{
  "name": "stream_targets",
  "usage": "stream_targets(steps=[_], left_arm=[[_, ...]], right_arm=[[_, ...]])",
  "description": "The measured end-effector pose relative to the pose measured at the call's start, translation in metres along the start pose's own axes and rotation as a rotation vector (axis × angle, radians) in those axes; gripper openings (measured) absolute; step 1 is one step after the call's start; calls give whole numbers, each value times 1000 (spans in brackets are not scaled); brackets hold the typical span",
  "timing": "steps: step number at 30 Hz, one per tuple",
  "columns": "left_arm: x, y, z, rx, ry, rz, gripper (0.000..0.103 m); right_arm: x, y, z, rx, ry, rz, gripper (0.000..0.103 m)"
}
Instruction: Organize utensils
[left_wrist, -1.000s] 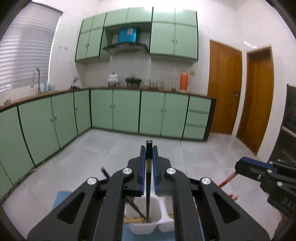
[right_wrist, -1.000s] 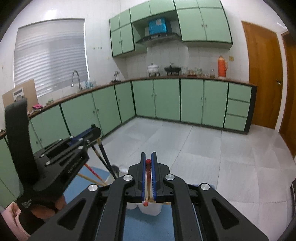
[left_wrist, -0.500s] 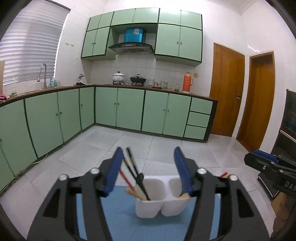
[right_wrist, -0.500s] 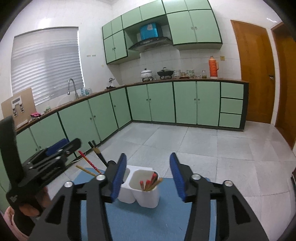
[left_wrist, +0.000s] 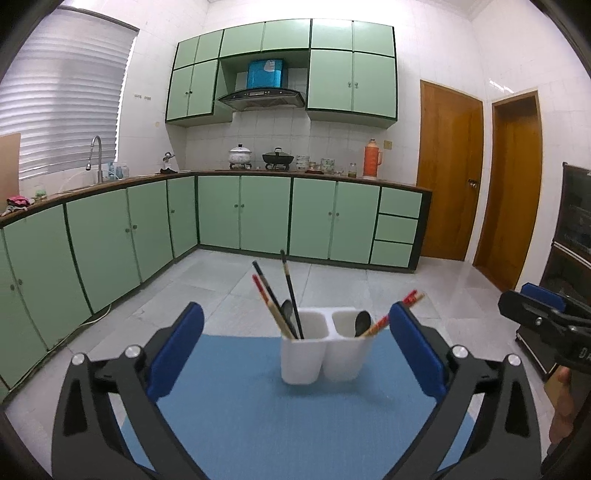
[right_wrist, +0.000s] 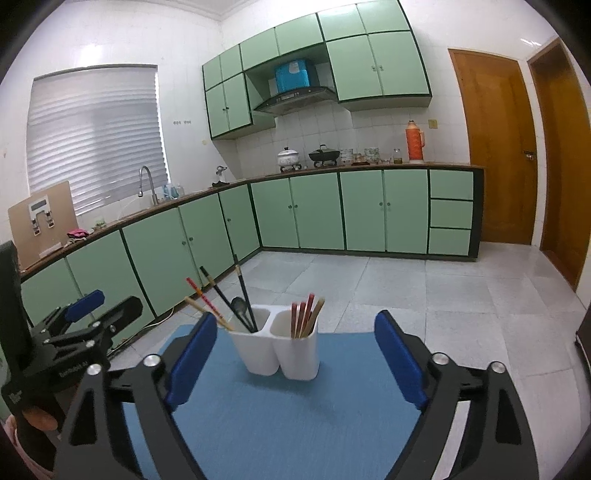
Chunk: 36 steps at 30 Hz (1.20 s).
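Left wrist view shows your left gripper (left_wrist: 295, 347) spread wide and holding nothing, and your right gripper (right_wrist: 295, 354) is released the same way, both aimed at the one white two-cup holder (left_wrist: 319, 347) between their blue pads. Its left cup holds two black chopsticks (left_wrist: 290, 295), one red chopstick (left_wrist: 264, 299) and a dark spoon (left_wrist: 287, 309); its right cup holds a bundle of red and wooden chopsticks (right_wrist: 304, 317) and a second spoon (left_wrist: 362, 322). The holder stands upright on a blue mat (left_wrist: 258, 406), with a tiled floor (right_wrist: 406, 295) and green kitchen cabinets (right_wrist: 314, 214) beyond.
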<state>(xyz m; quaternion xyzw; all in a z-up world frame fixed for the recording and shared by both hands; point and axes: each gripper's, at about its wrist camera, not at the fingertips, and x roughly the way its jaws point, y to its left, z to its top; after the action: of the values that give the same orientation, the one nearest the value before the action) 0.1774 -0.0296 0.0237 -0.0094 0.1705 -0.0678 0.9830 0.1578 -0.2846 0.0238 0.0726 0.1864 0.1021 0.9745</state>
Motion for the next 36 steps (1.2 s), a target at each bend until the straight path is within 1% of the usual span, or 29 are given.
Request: stream_targets(steps=[4, 6, 11, 18, 25, 36], left_arm=[[-21, -2, -5, -5, 27, 0, 98], [-28, -4, -7, -1, 42, -8, 98], [-51, -11, -7, 23, 42, -13, 98], [-81, -16, -8, 36, 24, -15, 98], [-98, -18, -9, 42, 5, -16, 98], [-114, -18, -6, 47, -11, -21, 98]], right_arm=[[-18, 7, -8, 3, 8, 10, 95], [-27, 10, -11, 2, 16, 22, 97], [-43, 15, -15, -4, 19, 19, 97], [-61, 23, -13, -22, 1, 27, 97], [-79, 33, -10, -49, -27, 33, 97], [-88, 42, -6, -74, -50, 37, 97]])
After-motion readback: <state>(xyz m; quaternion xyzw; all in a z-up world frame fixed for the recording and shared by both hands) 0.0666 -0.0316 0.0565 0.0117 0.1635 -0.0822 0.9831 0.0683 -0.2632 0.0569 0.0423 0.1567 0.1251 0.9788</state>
